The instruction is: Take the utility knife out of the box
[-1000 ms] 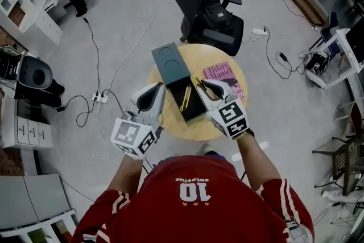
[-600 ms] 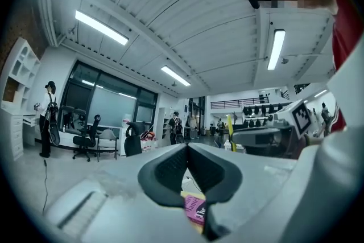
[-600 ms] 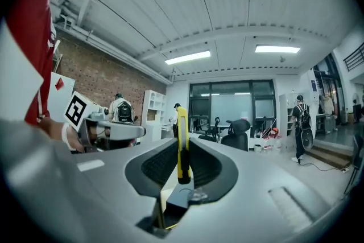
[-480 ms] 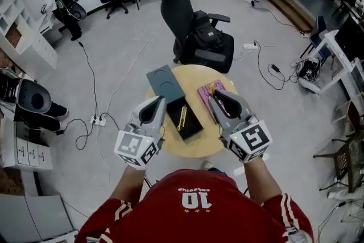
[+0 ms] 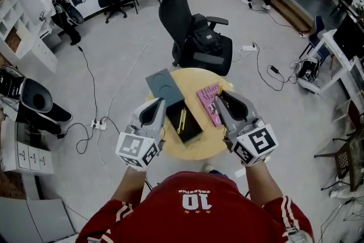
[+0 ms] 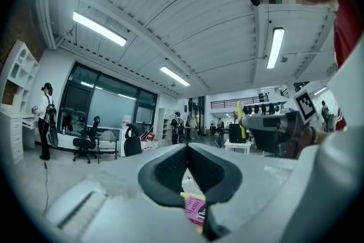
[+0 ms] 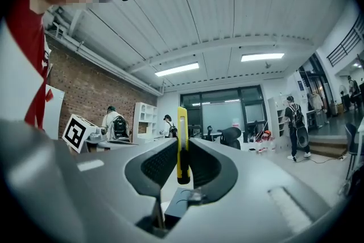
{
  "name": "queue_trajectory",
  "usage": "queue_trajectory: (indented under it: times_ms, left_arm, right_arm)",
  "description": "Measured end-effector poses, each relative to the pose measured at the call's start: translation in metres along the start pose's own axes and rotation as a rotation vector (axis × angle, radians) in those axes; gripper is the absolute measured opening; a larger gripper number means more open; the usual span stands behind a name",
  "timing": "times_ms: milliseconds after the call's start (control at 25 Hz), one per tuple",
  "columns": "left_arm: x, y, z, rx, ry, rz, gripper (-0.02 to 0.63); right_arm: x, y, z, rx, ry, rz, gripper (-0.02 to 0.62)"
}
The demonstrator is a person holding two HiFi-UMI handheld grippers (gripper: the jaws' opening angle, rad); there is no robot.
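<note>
Round wooden tabletop [image 5: 196, 145] below; right gripper [image 7: 182, 148] jaws grasp the yellow utility knife [image 7: 182, 128] upright, likely to clear the open box [image 5: 193, 122] at its nine o'clock. Left gripper [image 6: 186, 148] jaws are clenched and empty.

Only the near rim of the round wooden table [image 5: 193, 148], lower centre, lies bare: the open black box [image 5: 193, 125] fills its middle, the dark grey lid [image 5: 164, 83] its upper left, the pink book [image 5: 207, 97] its right, and a black office chair [image 5: 193, 37] blocks the far side.
</note>
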State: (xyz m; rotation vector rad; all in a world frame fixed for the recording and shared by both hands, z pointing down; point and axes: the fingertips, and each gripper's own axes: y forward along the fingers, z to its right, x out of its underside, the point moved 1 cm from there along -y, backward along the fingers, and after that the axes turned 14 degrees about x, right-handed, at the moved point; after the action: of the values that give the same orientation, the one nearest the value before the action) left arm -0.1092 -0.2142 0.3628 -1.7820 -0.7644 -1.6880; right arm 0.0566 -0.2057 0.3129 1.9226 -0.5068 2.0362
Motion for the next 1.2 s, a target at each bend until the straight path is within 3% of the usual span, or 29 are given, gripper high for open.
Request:
queue_trajectory:
  times_ms: [400,760,1200]
  left_arm:
    - [0.001,0.01,0.005,0.004,0.024,-0.006,0.022]
    - [0.003,0.016,0.006,0.025,0.043,-0.016,0.122]
    - [0.036,0.031,0.004,0.024,-0.022,-0.074,0.172]
  right_arm:
    - [0.004,0.001,0.008,-0.006,0.008,-0.008,0.055]
    - [0.004,0.005,0.008,-0.016,0.003,-0.008,0.055]
    - [0.01,0.005,0.015,-0.027,0.009,-0.026,0.055]
